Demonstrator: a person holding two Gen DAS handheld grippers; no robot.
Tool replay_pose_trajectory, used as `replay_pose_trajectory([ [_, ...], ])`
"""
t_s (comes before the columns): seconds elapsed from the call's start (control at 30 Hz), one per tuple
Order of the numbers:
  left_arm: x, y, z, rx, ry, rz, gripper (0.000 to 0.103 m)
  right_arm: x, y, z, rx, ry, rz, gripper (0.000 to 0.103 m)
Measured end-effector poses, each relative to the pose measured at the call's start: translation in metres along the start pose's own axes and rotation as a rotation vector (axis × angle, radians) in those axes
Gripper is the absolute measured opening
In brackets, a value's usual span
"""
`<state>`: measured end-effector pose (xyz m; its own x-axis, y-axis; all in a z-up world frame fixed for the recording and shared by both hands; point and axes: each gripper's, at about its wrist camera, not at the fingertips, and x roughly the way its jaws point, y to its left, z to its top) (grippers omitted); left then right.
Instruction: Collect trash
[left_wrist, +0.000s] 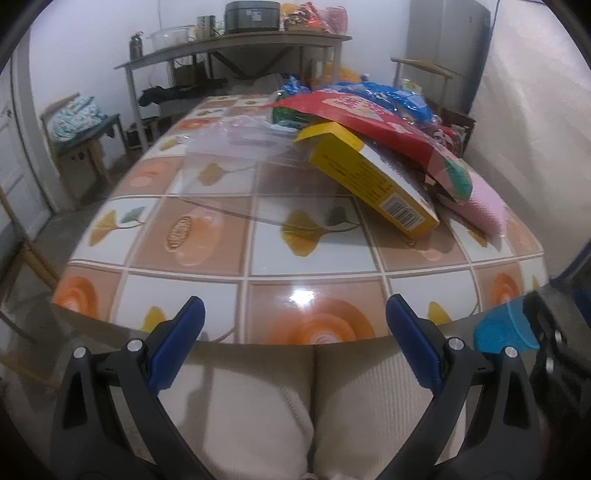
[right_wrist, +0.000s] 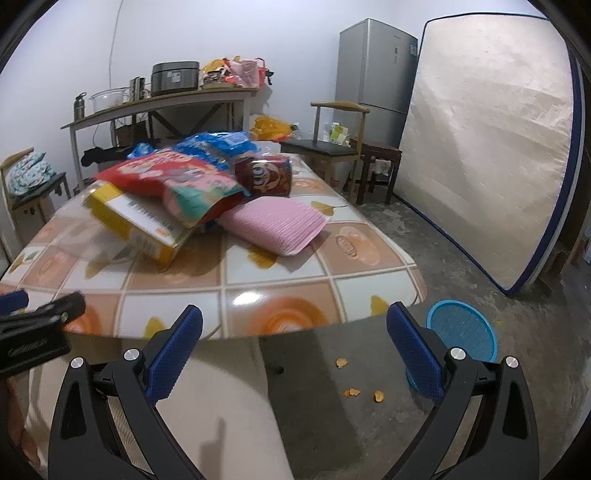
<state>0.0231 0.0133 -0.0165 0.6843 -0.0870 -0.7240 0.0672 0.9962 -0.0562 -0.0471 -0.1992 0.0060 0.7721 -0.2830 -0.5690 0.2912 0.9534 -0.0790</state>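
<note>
A heap of packaging lies on the tiled table (left_wrist: 192, 295) (right_wrist: 280, 273): a yellow box (left_wrist: 369, 177) (right_wrist: 136, 225), a red snack bag (left_wrist: 373, 118) (right_wrist: 177, 181), a pink packet (left_wrist: 487, 206) (right_wrist: 273, 221), a blue bag (left_wrist: 391, 96) (right_wrist: 218, 146), a dark red packet (right_wrist: 264, 175) and clear plastic wrap (left_wrist: 240, 147). A blue basket (right_wrist: 461, 336) (left_wrist: 502, 328) stands on the floor right of the table. My left gripper (left_wrist: 295, 321) is open and empty at the table's near edge. My right gripper (right_wrist: 295, 325) is open and empty at the near right corner.
Crumbs (right_wrist: 351, 391) lie on the concrete floor by the basket. A mattress (right_wrist: 491, 147) leans on the right wall beside a fridge (right_wrist: 373, 74). Chairs (right_wrist: 332, 147) (left_wrist: 81, 125) and a loaded shelf (left_wrist: 229, 48) stand beyond the table.
</note>
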Motion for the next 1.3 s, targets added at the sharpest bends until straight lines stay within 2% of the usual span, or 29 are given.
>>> replay_pose_trajectory([
  [0.07, 0.003, 0.002, 0.004, -0.005, -0.013, -0.035, 0.095, 0.007, -0.006, 0.008, 0.012, -0.014, 0.001, 0.097],
  [0.23, -0.004, 0.010, 0.028, 0.020, -0.119, -0.110, 0.095, 0.023, -0.017, 0.034, 0.045, -0.060, 0.017, 0.097],
  [0.43, -0.007, 0.022, 0.084, 0.037, -0.182, -0.305, 0.095, 0.048, -0.022, 0.065, 0.085, -0.090, 0.059, 0.097],
  [0.47, -0.007, 0.024, 0.096, 0.041, -0.206, -0.315, 0.095, 0.052, -0.023, 0.070, 0.093, -0.089, 0.067, 0.097],
  [0.57, -0.008, 0.028, 0.127, 0.079, -0.309, -0.274, 0.095, 0.066, -0.028, 0.082, 0.113, -0.068, 0.095, 0.097],
  [0.63, -0.003, 0.035, 0.149, 0.078, -0.335, -0.276, 0.095, 0.073, -0.034, 0.088, 0.127, -0.047, 0.111, 0.097],
  [0.73, 0.015, 0.051, 0.176, 0.008, -0.290, -0.343, 0.094, 0.086, -0.043, 0.095, 0.151, -0.016, 0.130, 0.097],
  [0.87, 0.037, 0.072, 0.191, -0.069, -0.186, -0.418, 0.094, 0.100, -0.052, 0.097, 0.181, 0.022, 0.140, 0.097],
  [1.07, 0.060, 0.108, 0.187, -0.227, -0.048, -0.552, 0.077, 0.117, -0.054, 0.097, 0.191, 0.061, 0.182, 0.097],
  [1.17, 0.074, 0.109, 0.184, -0.257, 0.052, -0.649, 0.077, 0.129, -0.056, 0.098, 0.215, 0.099, 0.214, 0.097],
  [1.3, 0.096, 0.098, 0.197, -0.231, 0.146, -0.713, 0.077, 0.134, -0.058, 0.099, 0.244, 0.118, 0.240, 0.097],
])
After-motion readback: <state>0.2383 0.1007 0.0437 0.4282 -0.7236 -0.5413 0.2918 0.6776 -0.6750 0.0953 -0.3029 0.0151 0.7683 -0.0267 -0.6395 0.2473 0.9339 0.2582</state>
